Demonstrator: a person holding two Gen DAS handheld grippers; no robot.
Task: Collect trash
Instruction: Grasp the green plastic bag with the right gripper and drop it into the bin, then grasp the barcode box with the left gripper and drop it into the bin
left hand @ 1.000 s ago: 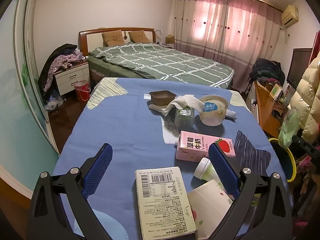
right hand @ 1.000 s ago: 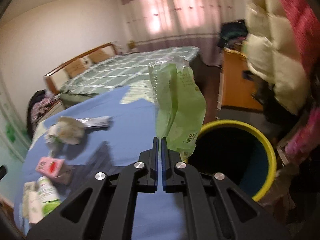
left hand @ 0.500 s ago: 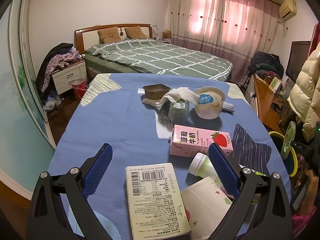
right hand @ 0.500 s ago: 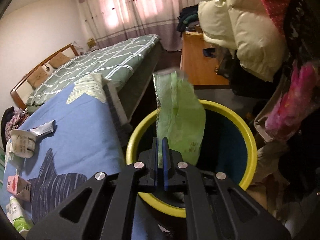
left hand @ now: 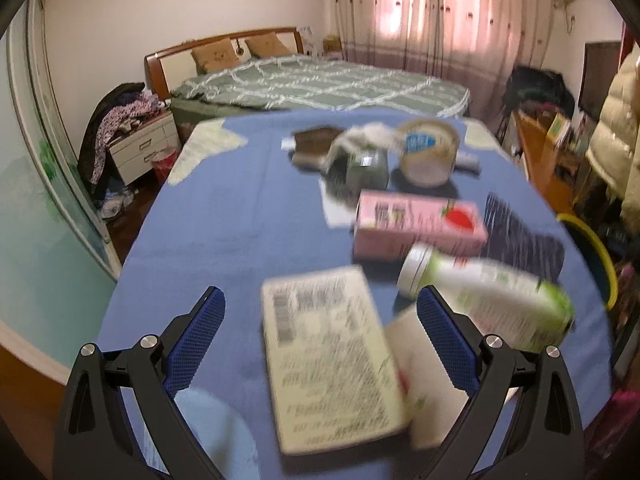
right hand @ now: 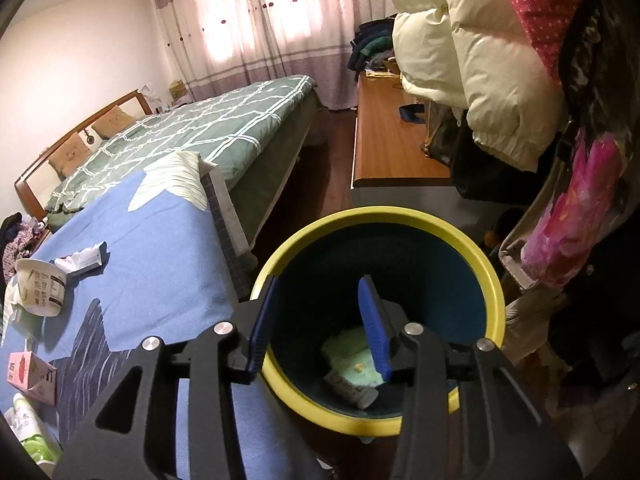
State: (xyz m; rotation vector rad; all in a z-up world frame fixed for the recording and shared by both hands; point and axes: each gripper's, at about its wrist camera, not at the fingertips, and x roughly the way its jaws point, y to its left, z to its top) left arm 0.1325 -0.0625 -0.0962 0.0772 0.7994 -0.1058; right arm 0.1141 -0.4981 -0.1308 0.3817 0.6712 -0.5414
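Observation:
My right gripper (right hand: 320, 280) hangs over the yellow-rimmed bin (right hand: 376, 216). Its jaws are opening and nothing is between them. The green wrapper (right hand: 352, 356) lies at the bottom of the bin beside a small tube. My left gripper (left hand: 320, 300) is open and low over the blue table (left hand: 224, 220). A cream box with a barcode (left hand: 332, 364) lies between its fingers, untouched. Beyond it lie a white-and-green bottle (left hand: 488, 300), a pink strawberry milk carton (left hand: 420, 228), a paper cup (left hand: 428, 152), a glass jar (left hand: 368, 168) and a brown tray (left hand: 316, 138).
The bin stands on the floor off the table's right edge (left hand: 596, 256). A wooden desk (right hand: 392, 136) and hanging padded coats (right hand: 472, 60) crowd the space behind it. A bed (left hand: 320, 84) lies past the table's far end. A small wrapper (right hand: 84, 260) lies near the cup.
My right gripper carried the green wrapper from above the table to over the bin, then opened; the wrapper fell in. My left gripper sank closer to the cream box.

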